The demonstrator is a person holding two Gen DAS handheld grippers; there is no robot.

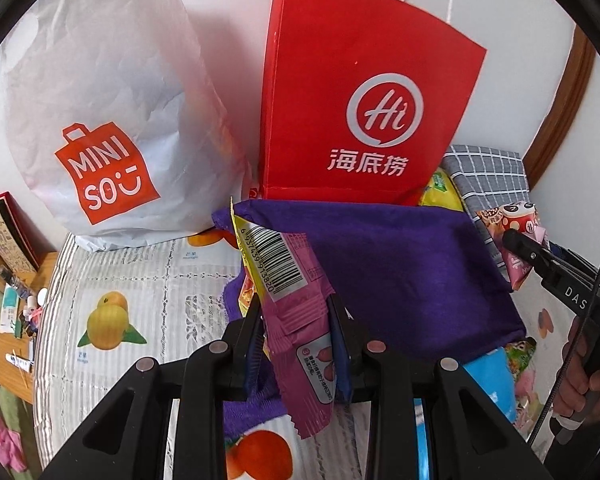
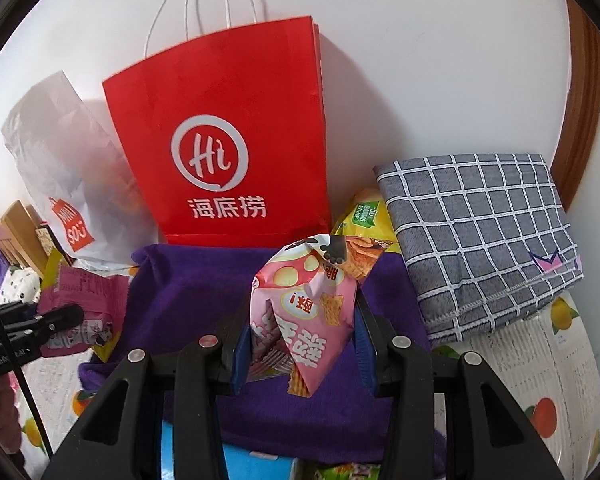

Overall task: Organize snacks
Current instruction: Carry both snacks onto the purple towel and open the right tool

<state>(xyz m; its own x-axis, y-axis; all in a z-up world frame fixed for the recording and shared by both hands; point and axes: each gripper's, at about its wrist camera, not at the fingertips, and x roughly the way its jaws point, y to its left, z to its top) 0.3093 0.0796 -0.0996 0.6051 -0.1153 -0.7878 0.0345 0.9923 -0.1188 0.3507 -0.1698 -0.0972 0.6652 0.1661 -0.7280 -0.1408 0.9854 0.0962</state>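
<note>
Left gripper clamped on a flat magenta snack packet, blue pads pressing both of its long sides, barcode end and yellow edge sticking up past the fingertips, crimped bottom edge hanging down between the black finger arms. Right gripper clamped on a puffy pink snack bag printed with square crackers and red characters, crumpled top poking up above the pads, lower corner drooping beneath them. Both packets held in the air above a folded purple towel spread on a fruit-print tablecloth with oranges and lemons. Behind the towel, upright against the white wall: a red Haidilao paper bag with white string handles, and just left of it a white MINISO plastic bag, bulging and crumpled. Right of the red bag, a folded grey checked cloth lying partly on the towel's far right corner, with a yellow-green snack bag wedged between cloth and red bag. In the left wrist view, the right gripper visible at the right edge with its pink bag and a hand on the grip; in the right wrist view, the left gripper at the left edge with the magenta packet. Near edge of the towel: a light blue object and more colourful snack wrappers, too cropped to identify. Wooden door frame at far right.
</note>
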